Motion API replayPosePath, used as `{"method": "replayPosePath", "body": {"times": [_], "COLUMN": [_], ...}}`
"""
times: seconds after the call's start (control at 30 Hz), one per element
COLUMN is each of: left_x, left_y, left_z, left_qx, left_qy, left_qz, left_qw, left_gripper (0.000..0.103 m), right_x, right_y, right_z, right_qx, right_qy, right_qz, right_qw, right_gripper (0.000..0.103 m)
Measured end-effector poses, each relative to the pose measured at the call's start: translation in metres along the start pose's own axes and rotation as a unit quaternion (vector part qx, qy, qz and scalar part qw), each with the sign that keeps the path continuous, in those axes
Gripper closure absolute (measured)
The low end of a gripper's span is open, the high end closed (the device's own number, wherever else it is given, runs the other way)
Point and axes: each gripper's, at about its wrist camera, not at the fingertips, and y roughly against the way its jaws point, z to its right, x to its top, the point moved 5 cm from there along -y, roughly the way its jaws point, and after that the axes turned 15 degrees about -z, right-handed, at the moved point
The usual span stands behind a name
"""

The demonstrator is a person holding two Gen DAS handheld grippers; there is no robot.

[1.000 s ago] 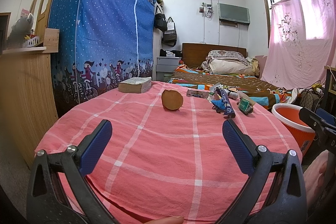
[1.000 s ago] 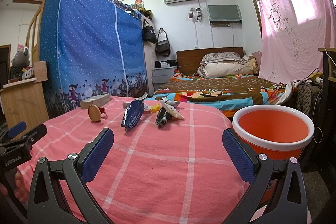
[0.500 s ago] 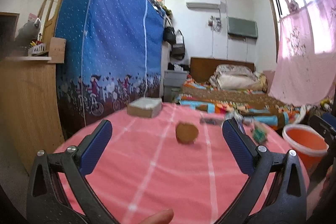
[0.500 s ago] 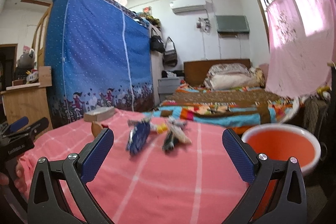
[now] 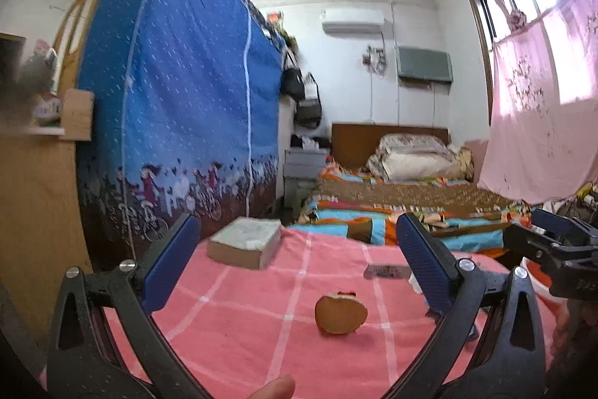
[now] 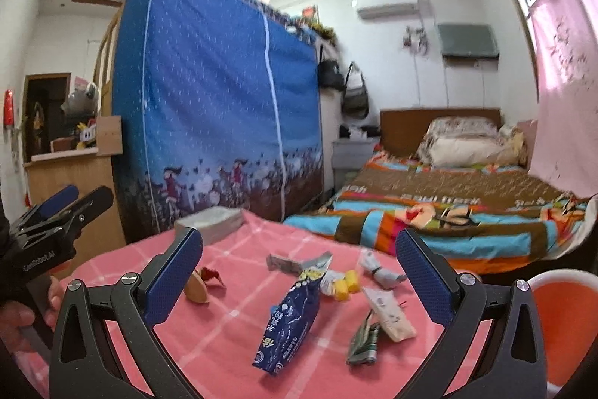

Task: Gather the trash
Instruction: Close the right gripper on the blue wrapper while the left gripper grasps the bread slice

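1. Blue dotted fabric covers the wardrobe [image 6: 213,107], which fills the upper left and centre of both views, behind the desk.
2. The bed [image 6: 448,208], with a striped, many-coloured cover, lies at centre right of both views, beyond the desk's far edge.
3. Pink checked cloth covers the desk [image 6: 231,328], which takes up the lower half of each frame.
4. The bucket [image 6: 564,316], orange inside with a white rim, sits at the lower right edge of the right view, just beside the desk.
5. The left claw [image 5: 295,268] is wide open with nothing between its blue pads; it hangs above the desk in the lower half of the left view. A fingertip shows at the bottom edge.
6. The right claw [image 6: 299,272] is likewise spread wide and empty, low in the right view, with the trash spread out between its pads.
7. The book [image 5: 244,242] lies flat near the desk's far left edge, left of centre in the left view.
8. The blue wrapper [image 6: 289,316] stands tilted at lower centre of the right view, the nearest piece of trash.
9. The brown fruit piece [image 5: 340,315] rests on the desk at lower centre of the left view, between the left claw's pads; in the right view it is at lower left, partly hidden behind a pad.
10. Right of the blue wrapper lie a white packet [image 6: 388,315] and a crumpled green wrapper [image 6: 362,341], touching.
11. Farther back are a yellow scrap [image 6: 345,283], a small grey wrapper [image 6: 377,270] and a flat packet [image 6: 286,262].
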Motion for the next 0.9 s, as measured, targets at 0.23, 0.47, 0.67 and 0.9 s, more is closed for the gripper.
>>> {"method": "replayPosePath", "body": {"times": [0.23, 0.47, 0.67, 0.9], "left_x": [-0.021, -0.036, -0.047, -0.049], "left_y": [-0.04, -0.074, -0.096, -0.097], "left_z": [0.009, 0.022, 0.027, 0.027], "left_qx": [-0.032, -0.063, -0.08, -0.087], "left_qy": [0.018, 0.014, 0.022, 0.022], "left_qz": [-0.107, -0.201, -0.267, -0.28], "left_qw": [0.9936, 0.9775, 0.9603, 0.9558], "left_gripper": [0.0, 0.01, 0.026, 0.045], "right_x": [-0.021, -0.035, -0.041, -0.045], "right_y": [-0.035, -0.061, -0.076, -0.085], "right_z": [0.02, 0.024, 0.02, 0.019], "right_qx": [0.017, 0.057, 0.081, 0.09], "right_qy": [-0.036, -0.057, -0.067, -0.081], "right_qz": [-0.086, -0.155, -0.189, -0.204], "right_qw": [0.996, 0.985, 0.976, 0.971], "right_gripper": [0.027, 0.052, 0.052, 0.053]}}
